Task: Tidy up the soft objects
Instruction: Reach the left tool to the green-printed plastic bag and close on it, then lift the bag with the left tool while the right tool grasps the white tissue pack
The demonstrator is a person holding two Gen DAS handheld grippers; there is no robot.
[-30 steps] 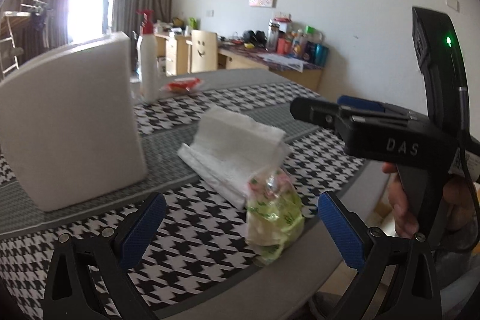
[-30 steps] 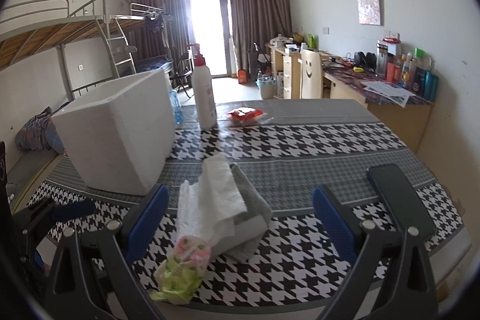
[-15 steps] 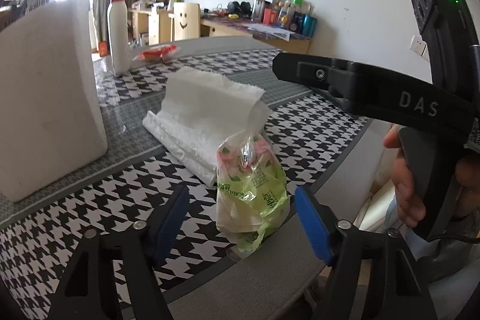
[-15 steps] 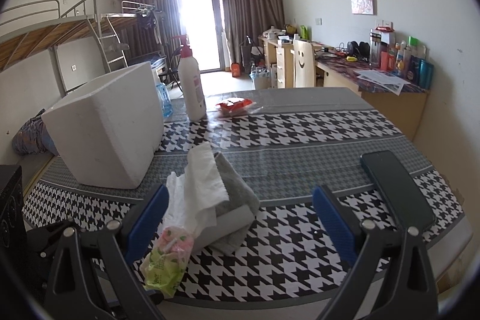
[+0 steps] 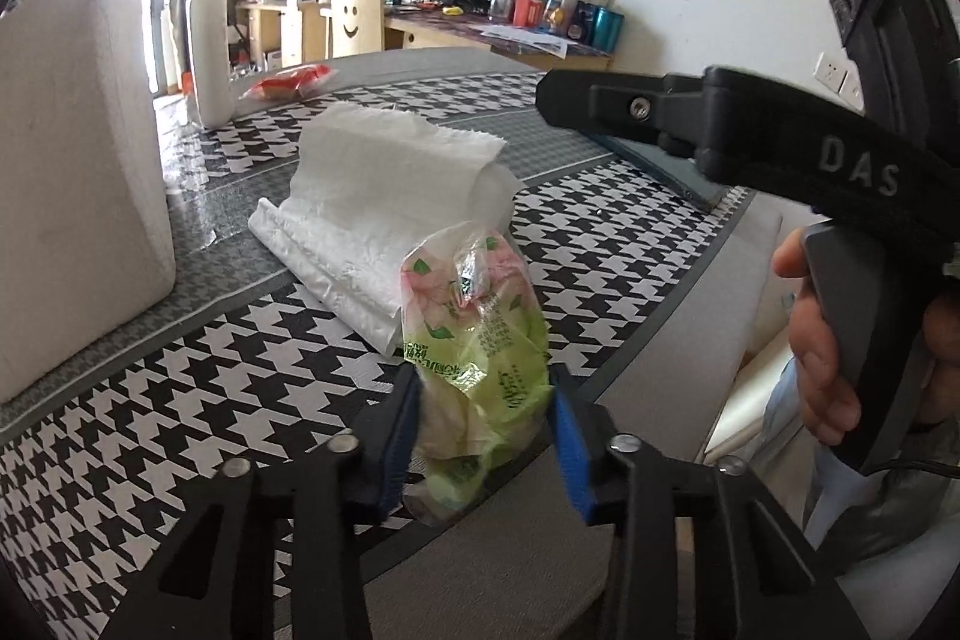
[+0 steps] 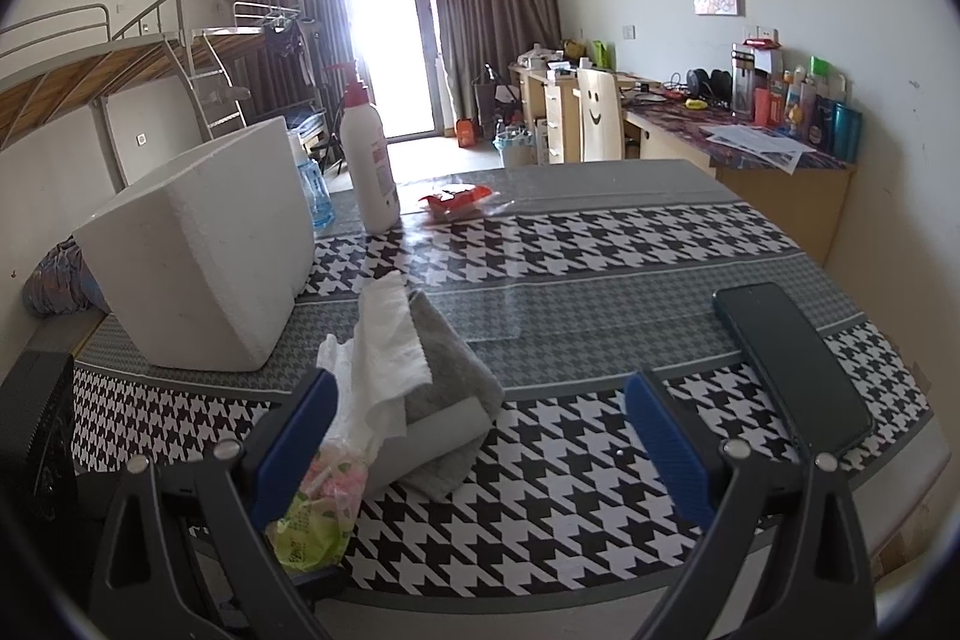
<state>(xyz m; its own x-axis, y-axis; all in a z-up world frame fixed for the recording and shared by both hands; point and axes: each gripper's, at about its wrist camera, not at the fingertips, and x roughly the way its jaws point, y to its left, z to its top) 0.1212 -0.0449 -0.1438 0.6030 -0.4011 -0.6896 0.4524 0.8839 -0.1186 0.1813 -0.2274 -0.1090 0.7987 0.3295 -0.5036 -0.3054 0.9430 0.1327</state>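
A green and pink plastic tissue packet (image 5: 474, 334) lies at the table's near edge, with white paper towel (image 5: 390, 196) trailing out of it over a folded grey towel (image 6: 456, 388). My left gripper (image 5: 483, 424) has its blue pads pressed against both sides of the packet. The packet also shows in the right wrist view (image 6: 312, 514), low on the left. My right gripper (image 6: 480, 442) is open and empty, above the table edge to the right of the towel; its black body shows in the left wrist view (image 5: 750, 142).
A white foam box (image 6: 204, 256) stands at the left of the houndstooth table (image 6: 600, 250). A white pump bottle (image 6: 366, 154) and a red packet (image 6: 456, 202) sit behind. A black phone (image 6: 792, 370) lies at the right edge.
My left gripper moved forward to the tissue packet and its jaws closed in on it. My right gripper stayed open and shifted only slightly.
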